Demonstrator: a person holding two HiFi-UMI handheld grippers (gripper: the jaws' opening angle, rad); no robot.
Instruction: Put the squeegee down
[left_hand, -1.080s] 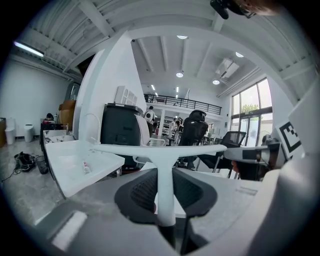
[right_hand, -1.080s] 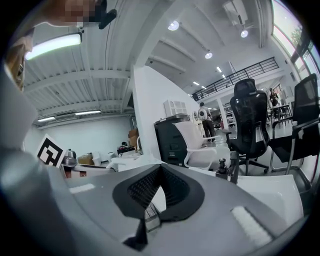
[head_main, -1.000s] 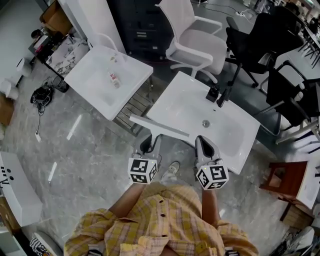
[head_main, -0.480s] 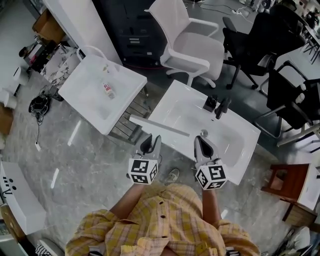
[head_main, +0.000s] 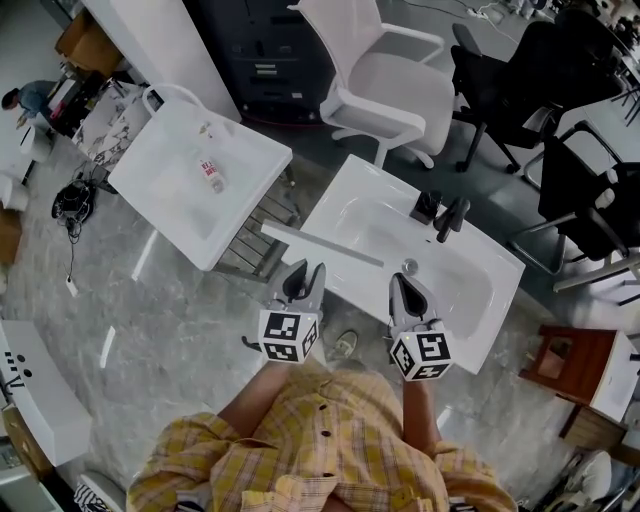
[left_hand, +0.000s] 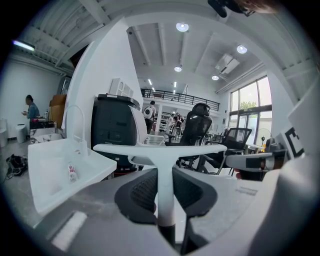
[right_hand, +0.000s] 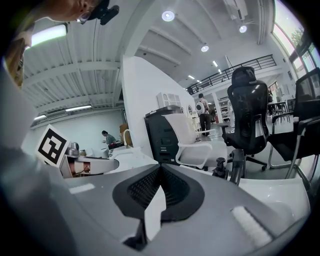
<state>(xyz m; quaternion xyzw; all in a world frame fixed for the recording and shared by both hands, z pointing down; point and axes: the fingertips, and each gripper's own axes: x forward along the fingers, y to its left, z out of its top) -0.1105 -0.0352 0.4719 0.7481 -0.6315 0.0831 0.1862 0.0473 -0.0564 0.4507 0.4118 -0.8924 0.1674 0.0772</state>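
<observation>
At sink (head_main: 497, 290) rim, left gripper (head_main: 304, 273) fingers clamped on squeegee (head_main: 330, 251), right gripper (head_main: 408, 286) fingers closed empty, open floor (head_main: 190, 300) leftward

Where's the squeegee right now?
In the head view's centre, the squeegee is clamped by its handle in the left gripper, its white blade stretching over the near left edge of the right-hand white sink.
</observation>
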